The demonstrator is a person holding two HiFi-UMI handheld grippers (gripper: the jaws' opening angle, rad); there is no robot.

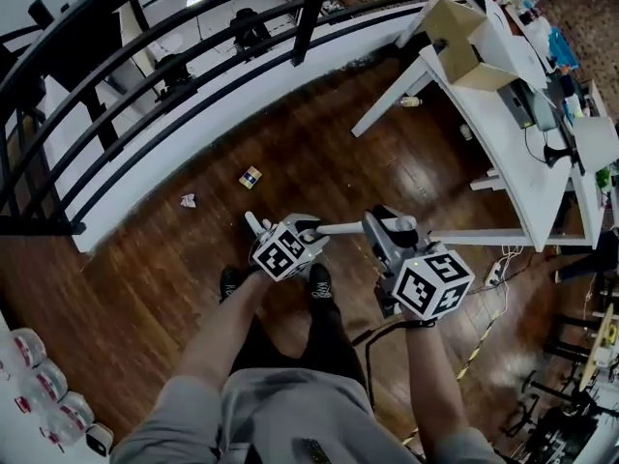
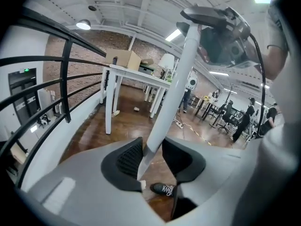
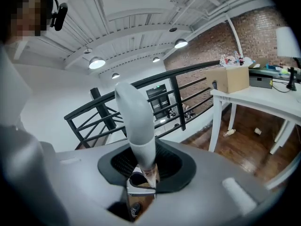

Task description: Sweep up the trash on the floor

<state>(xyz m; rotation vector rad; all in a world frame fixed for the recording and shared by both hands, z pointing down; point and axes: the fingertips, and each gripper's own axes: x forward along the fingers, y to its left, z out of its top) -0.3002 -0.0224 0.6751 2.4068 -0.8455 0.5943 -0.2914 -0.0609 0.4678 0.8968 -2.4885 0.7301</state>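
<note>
Head view: person stands on dark wood floor point(image 1: 319, 153). L gripper point(image 1: 281, 232) is at frame centre and R gripper point(image 1: 390, 228) just right of it, w/ a white pole point(image 1: 340, 228) running betw. the two. L gripper view: pole point(image 2: 176, 79) passes betw. the jaws, pads narrowed onto it, and rises to upper right of frame, where the R gripper sits. R gripper view: jaws clamped on the pole point(image 3: 136, 121), its rounded end sticking out past them. Pole's lower end can't be made out. Trash lies upper left of the grippers, well apart from them: crumpled white paper point(image 1: 188, 200) and, just up-right of it, small coloured box point(image 1: 250, 177), both on the floor near the foot of the black railing point(image 1: 311, 8). Upper right: white table point(image 1: 503, 114) w/ cardboard box point(image 1: 455, 42) on it. Just below the grippers: black shoes point(image 1: 320, 283).
</note>
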